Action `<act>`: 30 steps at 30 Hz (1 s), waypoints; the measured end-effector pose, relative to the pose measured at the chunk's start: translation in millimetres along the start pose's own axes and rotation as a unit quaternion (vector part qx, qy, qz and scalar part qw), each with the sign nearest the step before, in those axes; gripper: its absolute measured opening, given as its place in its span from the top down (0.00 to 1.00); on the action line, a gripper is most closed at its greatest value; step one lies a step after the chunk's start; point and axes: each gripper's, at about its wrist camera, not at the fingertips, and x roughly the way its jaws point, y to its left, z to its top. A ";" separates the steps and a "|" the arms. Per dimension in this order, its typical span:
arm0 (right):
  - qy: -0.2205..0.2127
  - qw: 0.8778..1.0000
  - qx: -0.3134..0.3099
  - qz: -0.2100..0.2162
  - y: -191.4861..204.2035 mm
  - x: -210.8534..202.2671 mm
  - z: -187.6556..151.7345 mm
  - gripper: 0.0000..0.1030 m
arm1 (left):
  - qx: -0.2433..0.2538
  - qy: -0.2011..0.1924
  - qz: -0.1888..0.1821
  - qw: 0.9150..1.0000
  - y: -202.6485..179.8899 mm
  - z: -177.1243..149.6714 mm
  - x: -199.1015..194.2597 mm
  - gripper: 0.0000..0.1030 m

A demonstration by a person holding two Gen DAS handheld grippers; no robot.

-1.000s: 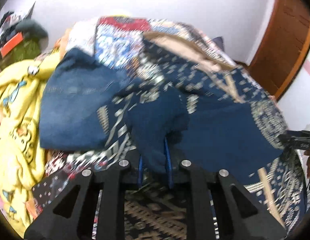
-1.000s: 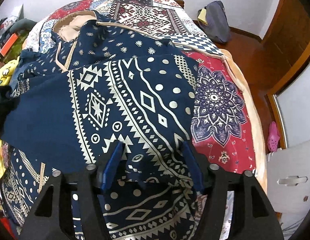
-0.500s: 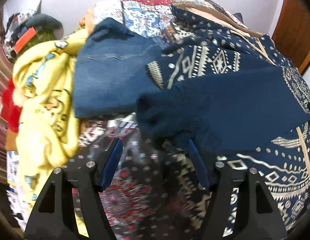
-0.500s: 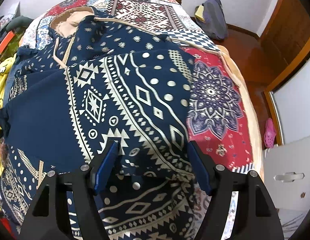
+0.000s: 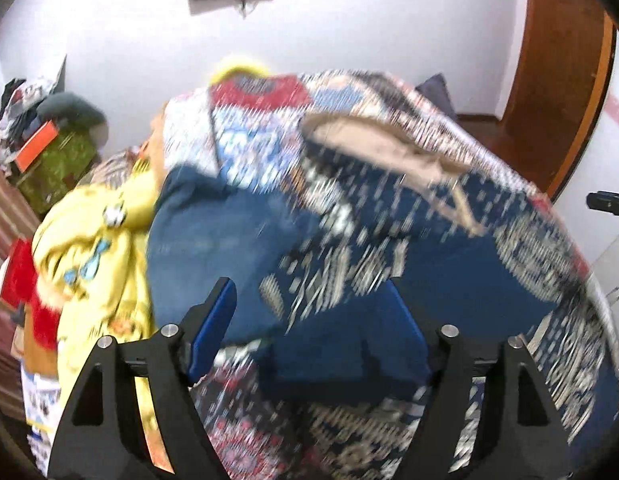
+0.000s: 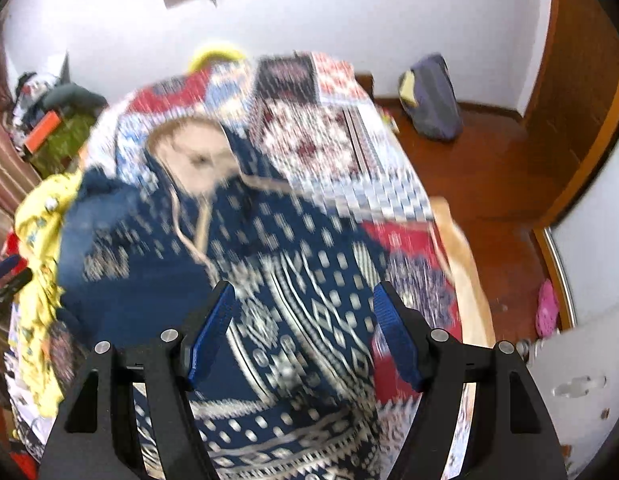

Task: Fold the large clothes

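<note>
Hooded garment [image 6: 293,280], navy with cream geometric print, spread across patterned bed cover [image 6: 321,136], hood at far end | left claw [image 5: 313,312] spread wide, empty, above folded navy sleeve [image 5: 341,352] | right claw [image 6: 303,312] spread wide, empty, above garment's near part | yellow clothing [image 5: 93,248] at left | both views blurred

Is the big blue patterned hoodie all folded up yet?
Not yet. The hoodie lies on the bed with a plain blue part folded across its front. The left gripper and right gripper are both open and hold nothing. The hood is spread out, so more folds are likely left.
</note>
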 end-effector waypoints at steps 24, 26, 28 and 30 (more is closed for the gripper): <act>0.073 0.997 0.008 0.032 57.5 188.7 110.4 0.34 | -0.181 0.105 -0.130 0.969 -15.1 109.4 217.2 0.27; 0.072 0.997 0.007 0.024 59.9 203.6 112.4 0.36 | -0.210 0.119 -0.156 0.958 -12.7 107.3 235.7 0.30; 0.062 0.998 -0.007 -0.009 62.8 212.2 115.5 0.39 | -0.233 0.130 -0.163 0.950 -10.2 104.3 251.8 0.37; 0.062 0.998 -0.010 -0.027 63.3 222.5 116.3 0.53 | -0.237 0.132 -0.158 0.950 -9.2 102.1 261.2 0.46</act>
